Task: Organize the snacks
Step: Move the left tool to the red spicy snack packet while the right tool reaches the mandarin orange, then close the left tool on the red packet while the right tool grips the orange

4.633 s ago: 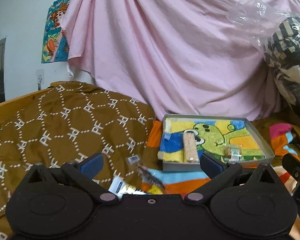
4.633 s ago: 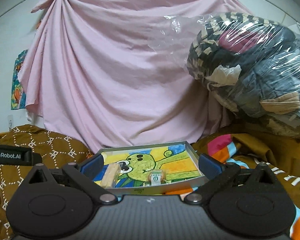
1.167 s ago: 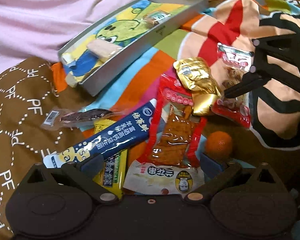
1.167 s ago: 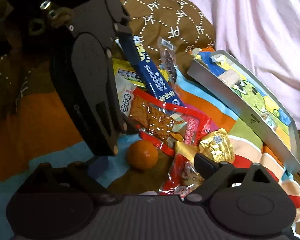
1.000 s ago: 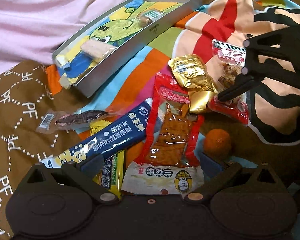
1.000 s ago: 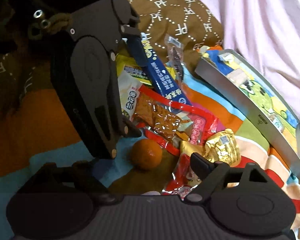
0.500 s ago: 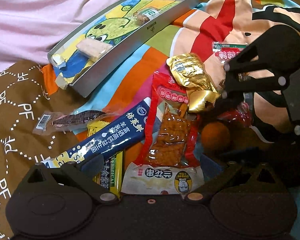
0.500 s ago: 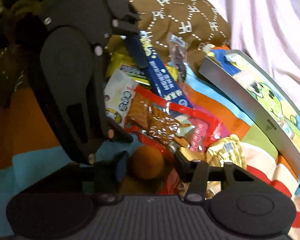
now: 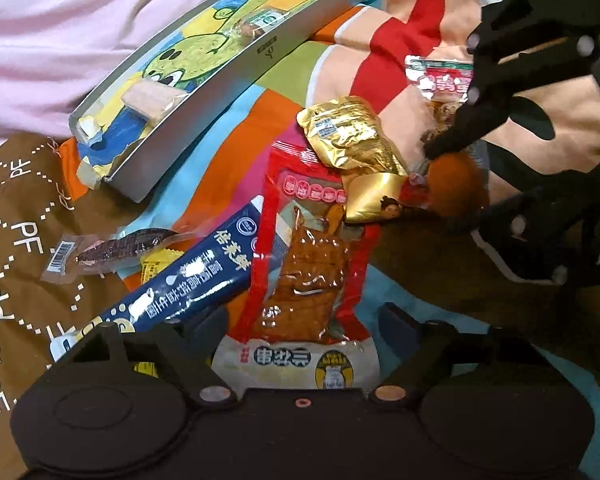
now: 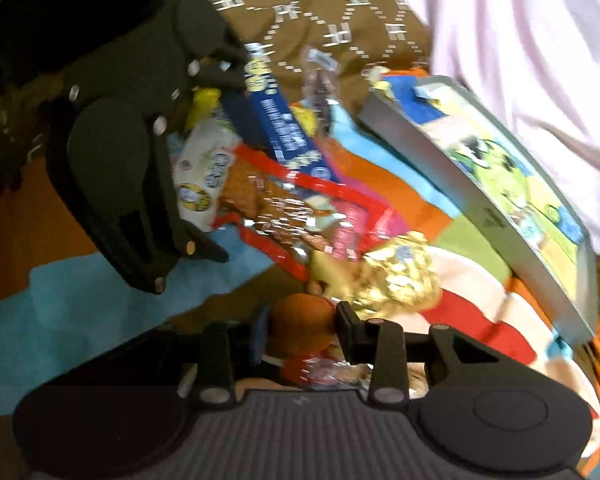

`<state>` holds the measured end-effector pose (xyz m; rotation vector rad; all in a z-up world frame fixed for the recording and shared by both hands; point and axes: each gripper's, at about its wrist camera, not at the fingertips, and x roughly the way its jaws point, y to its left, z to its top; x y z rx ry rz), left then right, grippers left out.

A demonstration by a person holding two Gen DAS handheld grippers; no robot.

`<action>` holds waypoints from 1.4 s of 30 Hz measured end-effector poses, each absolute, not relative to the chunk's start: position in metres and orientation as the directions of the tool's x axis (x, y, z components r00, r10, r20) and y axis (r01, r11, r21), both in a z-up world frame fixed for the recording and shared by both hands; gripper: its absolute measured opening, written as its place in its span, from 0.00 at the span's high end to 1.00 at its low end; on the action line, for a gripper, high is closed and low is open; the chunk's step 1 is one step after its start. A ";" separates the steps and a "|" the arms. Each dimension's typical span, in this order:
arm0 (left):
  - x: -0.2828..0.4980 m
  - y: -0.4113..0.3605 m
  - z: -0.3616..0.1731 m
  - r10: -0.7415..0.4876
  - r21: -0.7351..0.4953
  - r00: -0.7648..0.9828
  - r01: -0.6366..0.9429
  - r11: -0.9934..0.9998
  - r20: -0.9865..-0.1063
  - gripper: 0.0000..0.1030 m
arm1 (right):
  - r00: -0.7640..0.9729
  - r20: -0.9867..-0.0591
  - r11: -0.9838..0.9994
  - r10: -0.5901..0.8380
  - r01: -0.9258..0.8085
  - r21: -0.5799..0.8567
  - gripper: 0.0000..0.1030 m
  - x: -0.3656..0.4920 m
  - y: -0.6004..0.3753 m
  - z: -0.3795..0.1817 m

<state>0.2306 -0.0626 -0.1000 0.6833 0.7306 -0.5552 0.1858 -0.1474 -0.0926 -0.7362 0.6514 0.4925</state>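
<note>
1. Tray [image 9: 236,76] is holding only two small snacks so far.
2. Right gripper [image 10: 300,330] fingers are closing on the orange [image 10: 300,326].
3. Left gripper [image 9: 300,322] fingers are closing, gripping nothing, around the white packet [image 9: 296,364]; most packets are lying on the bed.

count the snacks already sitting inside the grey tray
2. A pale tan wrapped bar lies near the left end of the grey rectangular metal tray, and a small clear-wrapped sweet with a green label lies toward its far right end. Nothing else shows inside.
</note>
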 end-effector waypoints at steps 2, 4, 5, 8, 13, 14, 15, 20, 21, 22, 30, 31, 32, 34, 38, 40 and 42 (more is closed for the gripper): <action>0.232 -0.063 -0.099 -0.218 0.356 0.626 0.658 0.663 -0.749 0.29 | 0.706 -0.686 0.669 0.177 -0.597 -0.442 0.62 0.187 -0.151 -0.087; 0.234 -0.061 -0.098 -0.220 0.345 0.621 0.656 0.672 -0.752 0.30 | 0.711 -0.680 0.683 0.176 -0.586 -0.436 0.62 0.189 -0.154 -0.084; 0.234 -0.060 -0.098 -0.210 0.345 0.620 0.650 0.677 -0.756 0.31 | 0.715 -0.678 0.686 0.173 -0.581 -0.438 0.62 0.190 -0.154 -0.083; 0.233 -0.065 -0.097 -0.173 0.386 0.633 0.641 0.664 -0.754 0.39 | 0.720 -0.673 0.686 0.171 -0.577 -0.443 0.62 0.191 -0.154 -0.083; 0.226 -0.070 -0.093 -0.135 0.402 0.644 0.613 0.680 -0.753 0.45 | 0.740 -0.652 0.668 0.165 -0.571 -0.478 0.62 0.185 -0.149 -0.087; 0.223 -0.070 -0.091 -0.129 0.405 0.650 0.603 0.687 -0.749 0.48 | 0.746 -0.646 0.662 0.161 -0.567 -0.490 0.61 0.183 -0.148 -0.088; 0.222 -0.070 -0.088 -0.124 0.405 0.654 0.594 0.696 -0.746 0.49 | 0.754 -0.638 0.654 0.154 -0.562 -0.507 0.62 0.182 -0.146 -0.089; 0.224 -0.059 -0.074 -0.182 0.222 0.569 0.567 0.793 -0.802 0.49 | 0.767 -0.625 0.630 0.147 -0.559 -0.539 0.61 0.179 -0.143 -0.092; 0.227 -0.054 -0.072 -0.207 0.162 0.542 0.555 0.816 -0.814 0.49 | 0.765 -0.627 0.629 0.148 -0.561 -0.537 0.61 0.179 -0.143 -0.092; 0.230 -0.049 -0.070 -0.236 0.094 0.511 0.537 0.838 -0.826 0.49 | 0.764 -0.628 0.628 0.147 -0.562 -0.538 0.61 0.179 -0.143 -0.092; 0.246 -0.023 -0.068 -0.354 -0.212 0.385 0.365 0.907 -0.852 0.50 | 0.794 -0.595 0.623 0.127 -0.530 -0.574 0.61 0.170 -0.143 -0.088; 0.247 -0.018 -0.070 -0.378 -0.265 0.355 0.327 0.907 -0.855 0.50 | 0.798 -0.590 0.624 0.125 -0.526 -0.578 0.61 0.169 -0.144 -0.088; 0.248 -0.014 -0.071 -0.400 -0.310 0.332 0.292 0.905 -0.854 0.50 | 0.800 -0.587 0.625 0.124 -0.522 -0.580 0.61 0.169 -0.144 -0.088; 0.248 -0.007 -0.074 -0.443 -0.384 0.300 0.237 0.892 -0.845 0.50 | 0.803 -0.583 0.625 0.121 -0.518 -0.584 0.61 0.169 -0.144 -0.087; 0.243 -0.008 -0.074 -0.413 -0.358 0.322 0.218 0.908 -0.852 0.50 | 0.815 -0.567 0.620 0.118 -0.507 -0.599 0.61 0.166 -0.144 -0.086; 0.241 -0.014 -0.074 -0.360 -0.282 0.350 0.254 0.925 -0.865 0.48 | 0.818 -0.563 0.622 0.116 -0.502 -0.601 0.61 0.164 -0.144 -0.085; 0.240 -0.022 -0.075 -0.334 -0.240 0.355 0.284 0.928 -0.873 0.47 | 0.821 -0.560 0.622 0.111 -0.497 -0.605 0.61 0.164 -0.144 -0.084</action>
